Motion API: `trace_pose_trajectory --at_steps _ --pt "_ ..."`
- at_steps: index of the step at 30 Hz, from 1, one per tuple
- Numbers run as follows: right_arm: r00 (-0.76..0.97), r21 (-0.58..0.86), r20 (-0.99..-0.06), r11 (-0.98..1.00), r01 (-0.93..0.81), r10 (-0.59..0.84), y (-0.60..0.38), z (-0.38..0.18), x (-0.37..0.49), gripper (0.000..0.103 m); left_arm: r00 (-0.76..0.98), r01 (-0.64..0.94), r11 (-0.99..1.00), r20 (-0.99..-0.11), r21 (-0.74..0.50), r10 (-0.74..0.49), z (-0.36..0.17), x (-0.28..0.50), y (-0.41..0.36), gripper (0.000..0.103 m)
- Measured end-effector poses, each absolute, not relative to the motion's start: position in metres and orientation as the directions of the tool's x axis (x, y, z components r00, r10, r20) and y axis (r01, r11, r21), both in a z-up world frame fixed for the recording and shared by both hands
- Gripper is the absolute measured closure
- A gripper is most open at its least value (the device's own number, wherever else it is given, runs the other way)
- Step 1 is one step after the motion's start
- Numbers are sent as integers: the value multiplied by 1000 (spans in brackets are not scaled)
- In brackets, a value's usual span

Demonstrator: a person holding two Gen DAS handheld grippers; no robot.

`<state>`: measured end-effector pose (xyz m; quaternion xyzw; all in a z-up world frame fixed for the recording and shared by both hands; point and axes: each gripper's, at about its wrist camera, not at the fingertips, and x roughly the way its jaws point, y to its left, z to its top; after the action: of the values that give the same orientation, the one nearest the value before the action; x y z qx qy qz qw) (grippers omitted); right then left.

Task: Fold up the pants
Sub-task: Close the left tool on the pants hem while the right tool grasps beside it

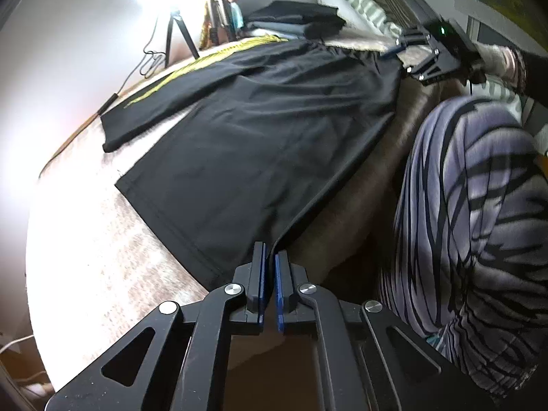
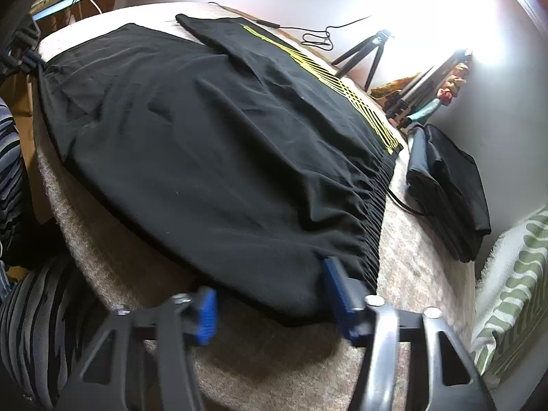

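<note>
Black pants (image 1: pixel 260 130) with yellow side stripes lie spread on a beige blanket (image 1: pixel 102 239). My left gripper (image 1: pixel 270 257) is shut on the hem corner of the near leg at the bed's edge. My right gripper (image 2: pixel 270 291) is open at the waistband corner (image 2: pixel 308 274) of the pants (image 2: pixel 205 137), one blue pad touching the cloth. The right gripper also shows in the left wrist view (image 1: pixel 407 48) at the far waistband end. The left gripper shows in the right wrist view (image 2: pixel 24 58) at the far hem.
A stack of folded dark clothes (image 2: pixel 445 188) lies beyond the waistband. A green-striped pillow (image 2: pixel 510 291) is at the right. A tripod (image 2: pixel 366 51) and cable (image 2: pixel 318 37) stand behind the bed. The person's striped clothing (image 1: pixel 472 239) is beside the bed edge.
</note>
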<state>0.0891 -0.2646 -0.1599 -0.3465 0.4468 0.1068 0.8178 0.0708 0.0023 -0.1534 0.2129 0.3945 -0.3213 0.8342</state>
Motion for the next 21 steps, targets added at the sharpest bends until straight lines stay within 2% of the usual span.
trace_pose_trajectory --at_steps 3,5,11,21 --pt "571 -467 -810 737 -488 -134 -263 -158 94 86 508 690 716 -776 106 -375 -146 77 5 102" --pt "584 -467 -802 742 -481 -126 -263 -151 98 92 533 679 725 -754 113 -383 -139 83 7 102" --pt "627 -496 -769 736 -461 -126 -257 -124 116 100 589 640 763 -696 91 -411 -117 110 17 102" --pt "676 -536 -724 730 -424 -139 -244 -81 171 103 650 601 795 -626 77 -431 -85 167 32 103"
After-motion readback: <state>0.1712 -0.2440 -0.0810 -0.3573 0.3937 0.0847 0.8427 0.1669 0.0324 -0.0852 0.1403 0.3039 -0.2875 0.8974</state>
